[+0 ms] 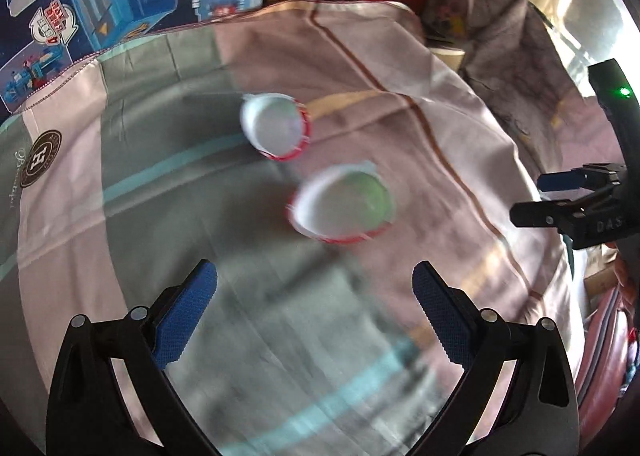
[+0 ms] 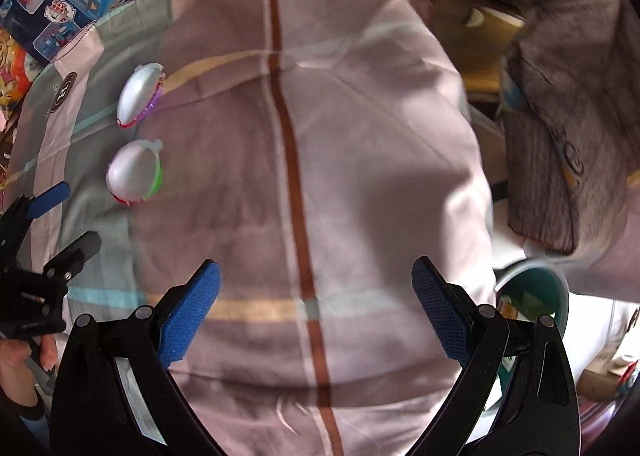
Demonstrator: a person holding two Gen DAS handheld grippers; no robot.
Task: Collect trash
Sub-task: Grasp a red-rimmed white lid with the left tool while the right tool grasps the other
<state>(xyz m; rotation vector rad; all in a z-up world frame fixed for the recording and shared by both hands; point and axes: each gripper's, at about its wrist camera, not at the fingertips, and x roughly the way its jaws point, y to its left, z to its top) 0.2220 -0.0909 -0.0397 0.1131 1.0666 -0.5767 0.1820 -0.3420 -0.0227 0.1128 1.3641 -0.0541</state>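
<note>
Left gripper [image 1: 314,306] hangs spread wide, nothing between its blue pads, and the two foil-lidded cups sit dead ahead at twelve o'clock on the striped cloth [image 1: 160,184]: far cup [image 1: 275,126], near cup [image 1: 342,203]. Right gripper [image 2: 316,308] gapes empty too; the cups lie at ten o'clock.

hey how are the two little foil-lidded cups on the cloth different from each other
The farther red-rimmed foil-lidded cup shows purple on its side in the right wrist view; the nearer foil-lidded cup with the green side shows green. The nearer cup lies closer to the open left gripper. Both have whitish foil tops and red rims, and lie tilted and apart on the striped cloth.
</note>
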